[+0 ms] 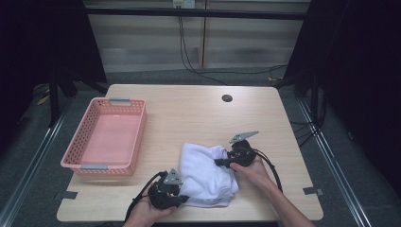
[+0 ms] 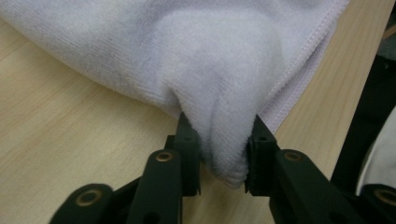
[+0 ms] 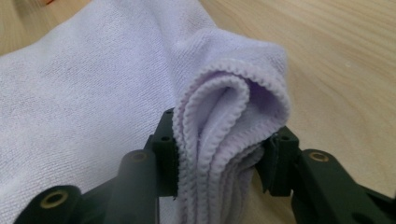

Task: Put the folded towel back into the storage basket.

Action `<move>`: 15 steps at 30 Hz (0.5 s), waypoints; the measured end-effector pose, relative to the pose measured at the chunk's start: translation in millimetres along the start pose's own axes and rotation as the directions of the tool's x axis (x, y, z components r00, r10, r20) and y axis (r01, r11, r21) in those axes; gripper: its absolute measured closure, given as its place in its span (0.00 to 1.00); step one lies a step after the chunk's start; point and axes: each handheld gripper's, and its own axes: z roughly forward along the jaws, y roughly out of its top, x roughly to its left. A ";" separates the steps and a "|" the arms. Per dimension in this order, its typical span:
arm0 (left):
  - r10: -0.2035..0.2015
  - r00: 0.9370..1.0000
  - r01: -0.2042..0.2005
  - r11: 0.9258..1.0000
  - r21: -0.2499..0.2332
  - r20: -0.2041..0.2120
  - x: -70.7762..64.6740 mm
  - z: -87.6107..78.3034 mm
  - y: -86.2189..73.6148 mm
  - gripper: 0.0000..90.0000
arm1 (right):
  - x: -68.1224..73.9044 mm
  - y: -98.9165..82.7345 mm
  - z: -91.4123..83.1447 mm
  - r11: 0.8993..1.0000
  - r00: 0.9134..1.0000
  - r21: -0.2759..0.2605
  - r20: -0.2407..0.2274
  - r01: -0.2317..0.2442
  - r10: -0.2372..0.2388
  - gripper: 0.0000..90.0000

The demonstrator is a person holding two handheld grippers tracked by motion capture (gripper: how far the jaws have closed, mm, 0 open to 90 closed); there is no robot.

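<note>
Both claws were clamped on the white towel (image 1: 208, 172), left gripper (image 2: 219, 154) pinching a thin fold, right gripper (image 3: 222, 158) a thick bundle that could slip loose between its pads.

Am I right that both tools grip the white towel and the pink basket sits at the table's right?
Not quite: the basket sits at the table's left, as the high view shows. Both the left tool and right tool do grip the towel.
</note>
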 end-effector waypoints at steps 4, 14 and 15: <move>-0.050 0.997 0.052 0.998 -0.042 0.051 3.7 0.3 1.1 0.84 | 1.4 2.8 -1.5 1.000 1.000 0.004 0.002 0.010 -0.010 0.71; -0.083 0.993 0.095 0.984 -0.150 0.085 10.1 -13.6 12.4 0.88 | -4.0 17.5 -3.4 1.000 0.999 -0.016 0.046 -0.007 0.008 0.75; -0.085 0.992 0.098 0.983 -0.156 0.089 12.1 -15.7 13.2 0.88 | -5.0 19.1 -3.8 1.000 0.999 -0.023 0.039 -0.013 0.014 0.75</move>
